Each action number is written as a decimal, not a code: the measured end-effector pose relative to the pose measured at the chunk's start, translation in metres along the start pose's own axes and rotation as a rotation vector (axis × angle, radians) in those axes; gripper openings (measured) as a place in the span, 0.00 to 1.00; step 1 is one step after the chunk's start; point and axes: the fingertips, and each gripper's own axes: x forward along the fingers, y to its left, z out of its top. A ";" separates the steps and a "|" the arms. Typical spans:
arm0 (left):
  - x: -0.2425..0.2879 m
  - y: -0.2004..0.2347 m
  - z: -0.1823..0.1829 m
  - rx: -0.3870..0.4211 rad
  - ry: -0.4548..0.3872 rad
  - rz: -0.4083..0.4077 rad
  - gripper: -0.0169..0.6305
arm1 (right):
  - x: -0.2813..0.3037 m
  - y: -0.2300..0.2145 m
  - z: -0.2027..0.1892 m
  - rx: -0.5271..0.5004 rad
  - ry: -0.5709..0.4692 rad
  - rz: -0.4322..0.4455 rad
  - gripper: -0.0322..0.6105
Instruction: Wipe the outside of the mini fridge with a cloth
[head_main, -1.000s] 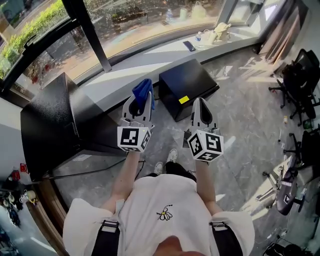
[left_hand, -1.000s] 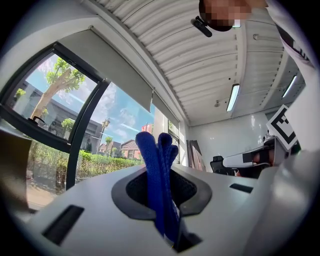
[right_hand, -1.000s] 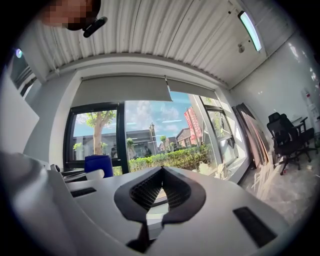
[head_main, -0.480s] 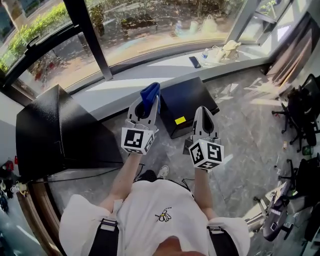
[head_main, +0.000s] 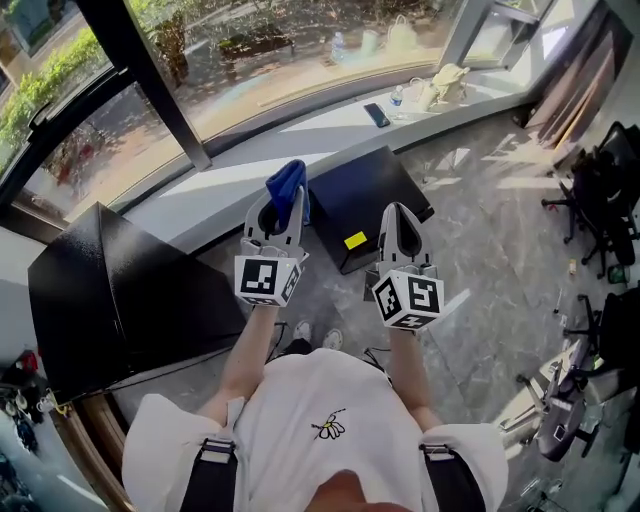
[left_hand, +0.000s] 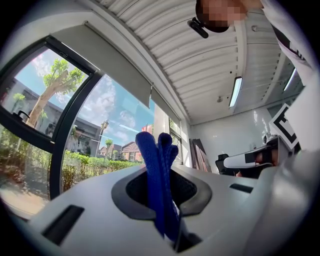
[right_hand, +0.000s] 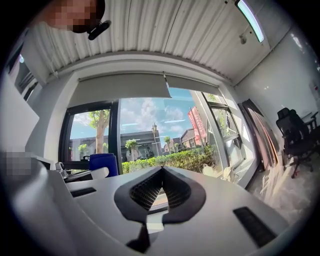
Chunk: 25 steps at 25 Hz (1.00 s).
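Observation:
The mini fridge (head_main: 372, 190) is a low black box with a yellow sticker, standing on the floor by the window ledge, just beyond both grippers. My left gripper (head_main: 284, 207) is shut on a folded blue cloth (head_main: 288, 178), which sticks out past the jaw tips above the fridge's left edge. In the left gripper view the blue cloth (left_hand: 156, 165) stands upright, pinched in my left gripper (left_hand: 161, 175). My right gripper (head_main: 398, 218) hovers over the fridge's near right corner. In the right gripper view my right gripper (right_hand: 160, 172) is shut with nothing in it, and the blue cloth (right_hand: 103, 164) shows at the left.
A larger black cabinet (head_main: 110, 290) fills the left side, with a cable (head_main: 190, 352) on the floor before it. The window ledge (head_main: 250, 150) carries a phone (head_main: 377, 116), a bottle (head_main: 397, 100) and bags (head_main: 440, 75). Office chairs (head_main: 605, 165) stand at the right.
The head view has shifted a little and the person's feet have moved. Both grippers keep the same raised pose, and the cloth stays in the left jaws.

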 end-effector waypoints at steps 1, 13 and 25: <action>0.003 0.001 -0.001 -0.001 0.001 -0.004 0.11 | 0.001 -0.002 -0.001 0.000 0.002 -0.005 0.07; 0.019 0.000 -0.155 0.025 -0.019 -0.069 0.11 | 0.012 -0.054 -0.136 -0.011 -0.059 -0.038 0.07; 0.002 0.002 -0.447 0.007 -0.100 -0.098 0.11 | -0.003 -0.175 -0.403 -0.010 -0.207 -0.093 0.07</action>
